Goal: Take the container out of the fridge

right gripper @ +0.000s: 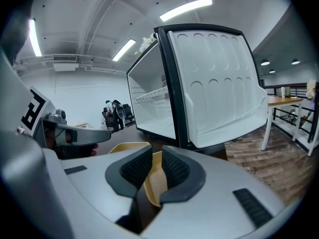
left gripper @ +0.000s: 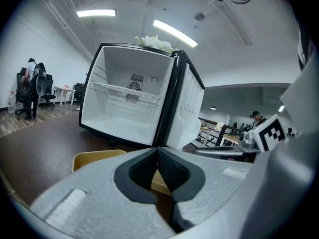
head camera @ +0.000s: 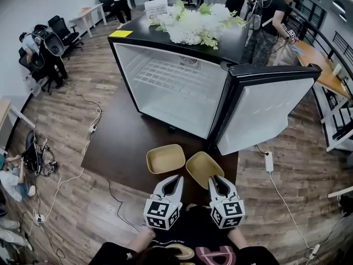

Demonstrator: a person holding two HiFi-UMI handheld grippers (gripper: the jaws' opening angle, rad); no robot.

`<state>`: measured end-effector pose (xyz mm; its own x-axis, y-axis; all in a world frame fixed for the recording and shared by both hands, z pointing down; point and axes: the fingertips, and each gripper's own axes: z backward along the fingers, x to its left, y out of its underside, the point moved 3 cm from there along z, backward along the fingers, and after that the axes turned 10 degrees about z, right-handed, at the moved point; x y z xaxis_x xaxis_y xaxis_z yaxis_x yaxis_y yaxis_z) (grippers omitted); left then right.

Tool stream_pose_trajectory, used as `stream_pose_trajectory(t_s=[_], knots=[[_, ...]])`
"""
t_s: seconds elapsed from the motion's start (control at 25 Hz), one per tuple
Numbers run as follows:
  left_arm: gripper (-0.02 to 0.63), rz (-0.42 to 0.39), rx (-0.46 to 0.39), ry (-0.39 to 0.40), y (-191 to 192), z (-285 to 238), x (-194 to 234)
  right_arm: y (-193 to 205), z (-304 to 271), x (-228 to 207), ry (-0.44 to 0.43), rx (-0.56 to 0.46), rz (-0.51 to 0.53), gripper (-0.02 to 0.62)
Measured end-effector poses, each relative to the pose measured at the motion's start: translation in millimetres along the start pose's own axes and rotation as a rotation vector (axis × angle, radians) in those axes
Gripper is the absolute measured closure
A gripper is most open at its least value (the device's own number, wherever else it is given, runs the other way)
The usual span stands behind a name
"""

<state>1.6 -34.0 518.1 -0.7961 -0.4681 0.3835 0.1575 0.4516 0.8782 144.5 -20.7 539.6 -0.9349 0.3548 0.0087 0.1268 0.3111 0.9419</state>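
The mini fridge (head camera: 124, 65) stands on the dark table (head camera: 121, 142) with its door (head camera: 265, 112) swung open to the right; only a wire shelf shows inside. Two tan containers lie on the table before it, one left (head camera: 165, 159) and one right (head camera: 201, 167). My right gripper (head camera: 215, 180) is shut on the near rim of the right container (right gripper: 154, 180), whose wall fills the gap between the pads (right gripper: 174, 168). My left gripper (head camera: 177, 179) is shut with its pads (left gripper: 172, 171) meeting, just behind the left container (left gripper: 94, 158) and holding nothing.
White flowers (head camera: 196, 24) and a yellow note (head camera: 121, 33) sit on the fridge top. A power strip (head camera: 268, 162) and cables lie on the wood floor. People, desks and chairs stand around the room's edges. The table's near edge is by my grippers.
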Motion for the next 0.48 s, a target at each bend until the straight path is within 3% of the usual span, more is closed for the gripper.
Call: stream_pose_trajectory(t_s=[0.2,0.48], knots=[[0.598,0.004,0.004,0.013,0.2,-4.6,-2.2,0.7,-1.4,1.3,0.009,0.005,0.008,0.586],[0.598,-0.003,-0.002,0.017,-2.1,-9.3,-2.7,2.6,-6.3,0.0,0.012,0.017,0.017,0.588]])
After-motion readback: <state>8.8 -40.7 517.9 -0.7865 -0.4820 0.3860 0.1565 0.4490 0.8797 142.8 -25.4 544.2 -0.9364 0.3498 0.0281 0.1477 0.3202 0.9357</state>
